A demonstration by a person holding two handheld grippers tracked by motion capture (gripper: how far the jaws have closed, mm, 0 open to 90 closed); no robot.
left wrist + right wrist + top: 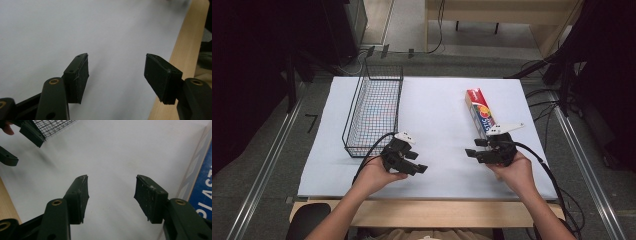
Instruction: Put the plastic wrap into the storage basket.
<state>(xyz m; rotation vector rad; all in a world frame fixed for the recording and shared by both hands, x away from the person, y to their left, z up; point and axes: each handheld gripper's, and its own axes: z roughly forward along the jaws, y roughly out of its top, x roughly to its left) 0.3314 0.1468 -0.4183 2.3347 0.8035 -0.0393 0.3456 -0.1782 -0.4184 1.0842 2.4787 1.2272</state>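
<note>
Both grippers, left (418,162) and right (475,148), hover with jaws apart, holding nothing; probably a start: next the right must reach the box (479,112), likely bound for the basket (374,109)

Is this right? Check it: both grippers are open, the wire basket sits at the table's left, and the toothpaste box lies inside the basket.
One thing is wrong. The high view shows the toothpaste box lying on the white table, right of the wire basket, not inside it. Left gripper and right gripper are open.
</note>
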